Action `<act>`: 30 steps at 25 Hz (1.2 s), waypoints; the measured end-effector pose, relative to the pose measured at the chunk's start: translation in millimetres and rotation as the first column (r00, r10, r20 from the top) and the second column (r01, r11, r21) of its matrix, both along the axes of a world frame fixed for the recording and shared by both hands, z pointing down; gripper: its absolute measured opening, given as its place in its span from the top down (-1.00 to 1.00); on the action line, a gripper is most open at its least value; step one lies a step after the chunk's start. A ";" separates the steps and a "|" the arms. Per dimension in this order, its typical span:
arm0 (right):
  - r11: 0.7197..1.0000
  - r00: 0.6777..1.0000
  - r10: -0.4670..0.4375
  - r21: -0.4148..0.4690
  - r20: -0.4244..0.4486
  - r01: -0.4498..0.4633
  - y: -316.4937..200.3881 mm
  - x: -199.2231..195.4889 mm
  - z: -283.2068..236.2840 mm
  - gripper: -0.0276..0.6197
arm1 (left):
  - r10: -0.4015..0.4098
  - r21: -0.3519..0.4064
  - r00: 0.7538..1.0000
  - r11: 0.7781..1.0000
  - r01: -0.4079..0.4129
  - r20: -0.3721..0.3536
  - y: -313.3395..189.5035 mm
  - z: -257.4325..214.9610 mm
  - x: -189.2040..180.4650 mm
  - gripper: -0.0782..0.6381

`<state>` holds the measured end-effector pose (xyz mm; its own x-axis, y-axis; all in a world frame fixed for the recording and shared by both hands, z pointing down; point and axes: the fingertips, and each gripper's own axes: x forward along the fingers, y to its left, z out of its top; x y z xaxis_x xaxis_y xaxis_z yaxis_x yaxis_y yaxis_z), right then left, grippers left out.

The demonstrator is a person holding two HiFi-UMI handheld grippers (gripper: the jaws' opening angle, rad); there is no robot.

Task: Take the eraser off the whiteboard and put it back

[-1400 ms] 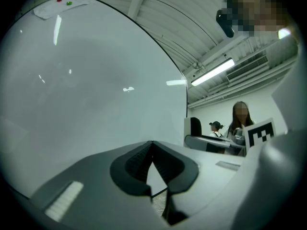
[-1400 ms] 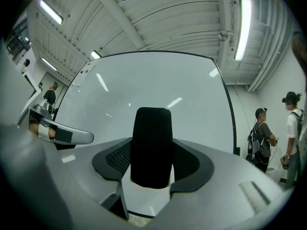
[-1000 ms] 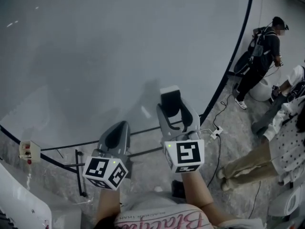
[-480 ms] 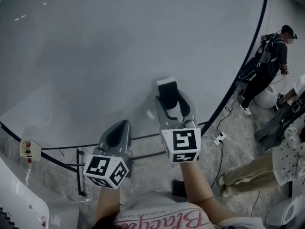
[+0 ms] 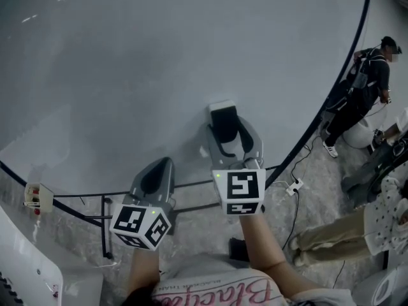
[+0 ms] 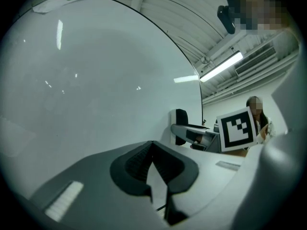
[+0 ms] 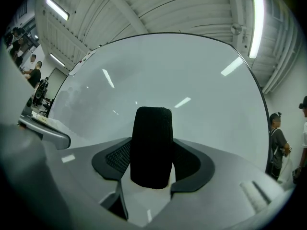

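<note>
While the eraser (image 7: 152, 147) is clamped in the right gripper (image 5: 233, 139), the step in hand is probably carrying it at the whiteboard (image 5: 127, 75), either just lifted off or about to go back. To do it well, the person should keep the eraser's far face flat to the board. The squeeze should hold until the eraser sits against the surface. Only then should the fingers spread, and the gripper should draw straight back so nothing drags sideways.

Nearest the person, the left gripper (image 5: 155, 180) has its fingers pressed together with nothing between them. It hangs lower than the right fingers and to their left, short of the board.

Further out, the right fingers stand wide apart, one pad on each side of the eraser. Its dark ribbed face is turned back toward the gripper and its pale end pokes out past the fingertips. That end lies at the board or just short of it, and actual contact cannot be settled.

Well beyond the fingers, off the board's right edge, a bystander (image 5: 370, 75) stands on the floor.
</note>
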<state>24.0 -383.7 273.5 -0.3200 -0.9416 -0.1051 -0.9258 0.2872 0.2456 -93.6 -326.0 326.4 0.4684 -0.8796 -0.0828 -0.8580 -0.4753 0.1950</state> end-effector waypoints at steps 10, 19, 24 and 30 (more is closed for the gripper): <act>1.000 1.000 -0.015 -0.005 -0.004 0.015 1.2 -4.3 7.9 0.07 | -0.007 0.000 1.000 1.000 0.007 0.001 5.6 4.1 -3.8 0.79; 1.000 0.999 0.027 -0.003 0.026 -0.027 17.4 6.5 10.7 0.05 | 0.004 0.000 1.000 1.000 -0.004 -0.003 16.2 7.2 -6.5 0.79; 1.000 0.999 0.028 0.007 0.032 -0.028 35.1 9.1 8.5 0.19 | 0.019 0.000 1.000 1.000 -0.019 -0.020 26.5 5.5 -4.3 0.79; 0.998 0.997 0.044 0.032 0.064 -0.046 62.5 15.4 4.3 0.83 | 0.038 -0.001 0.999 0.999 -0.038 -0.022 42.9 2.5 -0.3 0.79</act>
<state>39.4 -321.3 277.8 -0.2692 -0.9505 -0.1552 -0.9517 0.2377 0.1945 -93.9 -283.1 329.0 0.4994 -0.8614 -0.0924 -0.8348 -0.5070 0.2145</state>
